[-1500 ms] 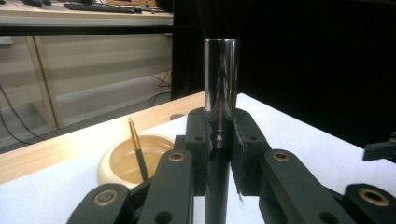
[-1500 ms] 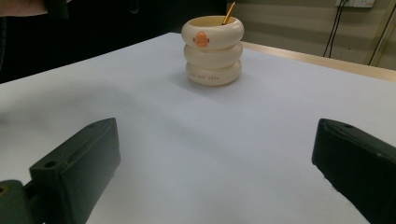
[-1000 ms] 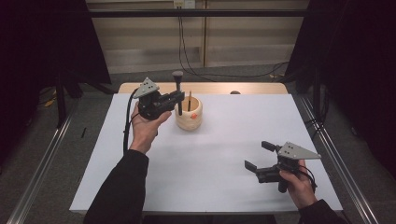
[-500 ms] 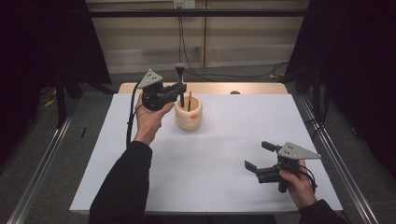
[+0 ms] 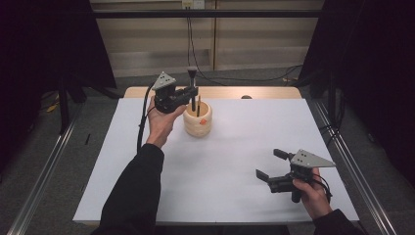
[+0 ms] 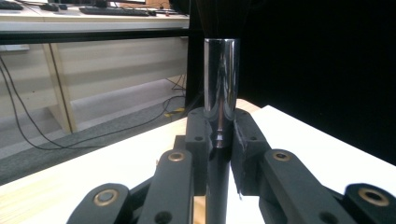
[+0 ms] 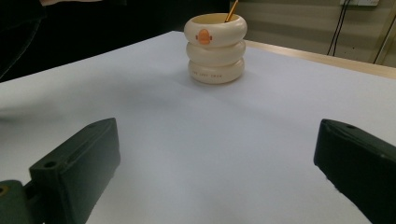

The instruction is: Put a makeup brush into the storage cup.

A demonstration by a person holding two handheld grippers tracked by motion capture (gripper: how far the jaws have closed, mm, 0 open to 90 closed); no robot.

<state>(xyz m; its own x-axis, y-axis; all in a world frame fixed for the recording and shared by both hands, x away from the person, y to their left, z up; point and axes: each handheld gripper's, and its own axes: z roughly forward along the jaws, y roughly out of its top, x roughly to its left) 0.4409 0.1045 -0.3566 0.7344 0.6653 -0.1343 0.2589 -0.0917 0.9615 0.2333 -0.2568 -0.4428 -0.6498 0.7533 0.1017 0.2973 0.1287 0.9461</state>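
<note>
Above the holder (image 5: 198,119), left tool (image 5: 192,93) clamps the brush (image 5: 192,87).

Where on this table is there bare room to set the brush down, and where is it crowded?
Free: the wide white sheet between the cream holder and the right gripper, plus the near-left stretch beside the sleeve. Crowded: the far edge, where the left gripper holds the brush upright over the holder.

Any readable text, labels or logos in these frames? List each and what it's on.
No text can be read.
Cream ringed holder, lowest ring: a line of small dark print, too blurred to read.
Same holder, top ring: an orange round badge, no legible letters.
Left gripper, brush handle, right gripper, white table: no markings visible.
</note>
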